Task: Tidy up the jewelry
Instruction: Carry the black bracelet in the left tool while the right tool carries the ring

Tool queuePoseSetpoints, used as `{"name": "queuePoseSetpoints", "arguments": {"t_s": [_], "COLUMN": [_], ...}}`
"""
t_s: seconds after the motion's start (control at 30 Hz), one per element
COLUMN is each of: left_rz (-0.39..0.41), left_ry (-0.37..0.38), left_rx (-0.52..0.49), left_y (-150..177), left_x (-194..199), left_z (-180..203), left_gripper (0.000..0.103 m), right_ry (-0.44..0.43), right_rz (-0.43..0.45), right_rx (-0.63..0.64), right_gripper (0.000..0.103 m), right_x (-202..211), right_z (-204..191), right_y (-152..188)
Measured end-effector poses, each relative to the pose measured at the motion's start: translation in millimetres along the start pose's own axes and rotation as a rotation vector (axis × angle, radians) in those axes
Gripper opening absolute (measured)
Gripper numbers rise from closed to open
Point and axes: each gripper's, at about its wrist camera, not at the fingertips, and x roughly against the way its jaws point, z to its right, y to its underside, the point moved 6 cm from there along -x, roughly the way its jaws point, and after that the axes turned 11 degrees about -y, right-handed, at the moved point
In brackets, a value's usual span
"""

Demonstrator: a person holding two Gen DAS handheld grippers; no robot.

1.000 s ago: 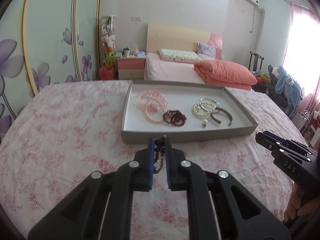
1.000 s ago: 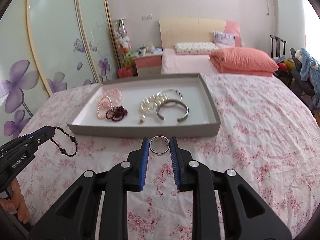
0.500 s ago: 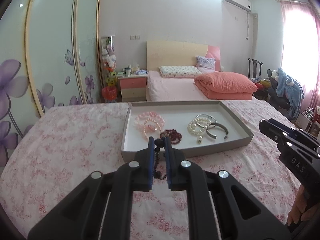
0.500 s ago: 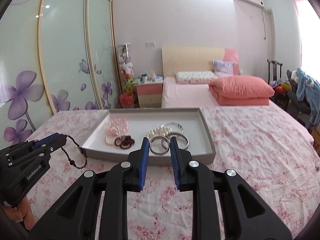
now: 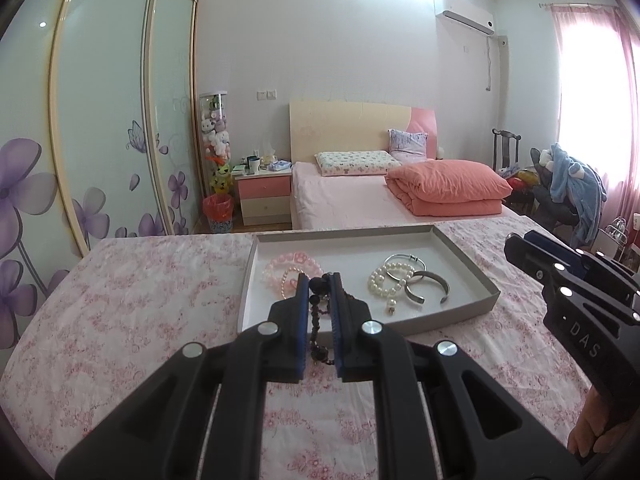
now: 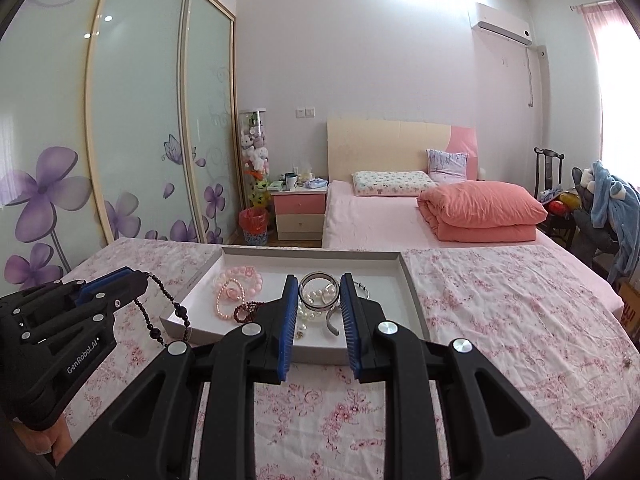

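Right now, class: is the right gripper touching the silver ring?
Touching: the right wrist view shows the right gripper with its blue pads clamped on both sides of the silver ring.

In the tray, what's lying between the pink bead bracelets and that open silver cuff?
In the left wrist view, a pearl bracelet and a thin silver bangle lie between the pink bracelets and the cuff.

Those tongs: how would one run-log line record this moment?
left tongs: shut on dark beaded string | right tongs: shut on silver metal ring | shallow grey cardboard tray: holds bracelets
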Motion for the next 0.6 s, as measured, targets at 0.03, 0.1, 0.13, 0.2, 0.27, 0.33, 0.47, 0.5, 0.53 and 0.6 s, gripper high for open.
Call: {"name": "queuePoseSetpoints", "arguments": {"t_s": [0.03,0.1,0.13,0.2,0.27,0.33,0.47,0.5,0.53,0.6], "left_rz": [0.000,-0.001,-0.001,-0.001,-0.004,-0.007,-0.010,-0.011,-0.012,-0.014], "left_ry": [0.000,0.000,0.000,0.000,0.001,0.002,0.000,-0.001,-0.002,-0.005], "left_rx": [0.000,0.001,0.001,0.001,0.001,0.002,0.002,0.001,0.000,-0.002], "left_y": [-1,-2,-2,-3,-4,-8,-13,-14,-15,-18], "left_x": [-1,-4,-4,-4,-8,-14,-24,-28,-31,-39], "left_z": [0,-1,-1,-1,-1,0,3,4,4,5], "left_gripper": [0.011,0.011,0.011,0.011,0.011,0.011,0.011,0.011,0.011,0.011], "right_ry": [0.000,0.002,0.001,0.002,0.002,0.002,0.006,0.007,0.008,0.008], "right_rz": [0.001,0.001,0.002,0.001,0.001,0.000,0.000,0.000,-0.001,-0.003], "right_rx": [0.003,0.008,0.010,0.013,0.013,0.014,0.015,0.014,0.014,0.008], "right_gripper": [0.023,0.023,0.023,0.023,0.023,0.023,0.023,0.023,0.023,0.023], "right_x": [-2,-3,-5,-7,-11,-12,-19,-22,-25,-32], "right_z": [0,0,0,0,2,2,4,5,6,10], "right_y": [-2,-3,-4,-6,-9,-10,-14,-16,-17,-20]}}
